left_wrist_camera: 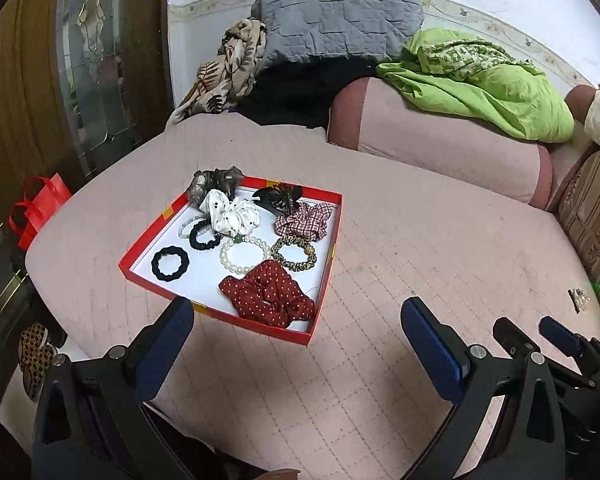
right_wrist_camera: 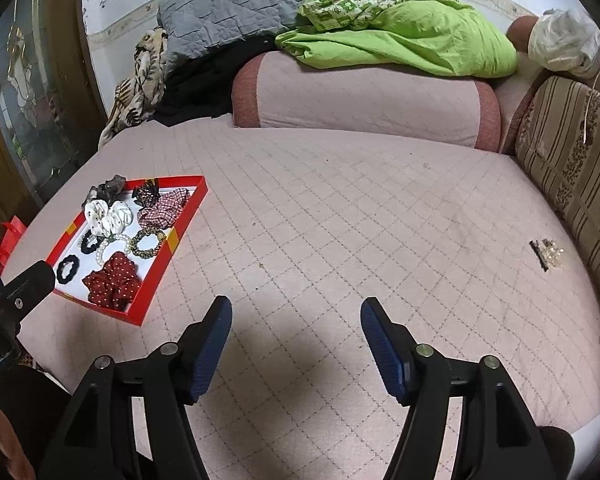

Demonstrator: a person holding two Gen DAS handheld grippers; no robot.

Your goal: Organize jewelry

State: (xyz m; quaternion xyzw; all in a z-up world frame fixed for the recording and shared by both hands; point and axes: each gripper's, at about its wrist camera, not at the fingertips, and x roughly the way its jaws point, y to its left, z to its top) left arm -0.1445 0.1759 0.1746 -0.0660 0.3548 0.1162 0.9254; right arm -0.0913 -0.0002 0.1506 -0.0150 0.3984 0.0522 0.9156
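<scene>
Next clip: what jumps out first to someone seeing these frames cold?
The red tray on the pink quilted bed, left of centre, packed with scrunchies, hair ties and a pearl bracelet. Next, the lime-green bedding heaped on the bolster at the back. One small hair clip lies alone far right; both claws hover open and empty.

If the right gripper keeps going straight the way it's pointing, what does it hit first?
Probably just the bare pink quilted mattress. The open right gripper aims between the red tray, off to its left, and the small hair clip, off to its right. Depth is uncertain.
</scene>
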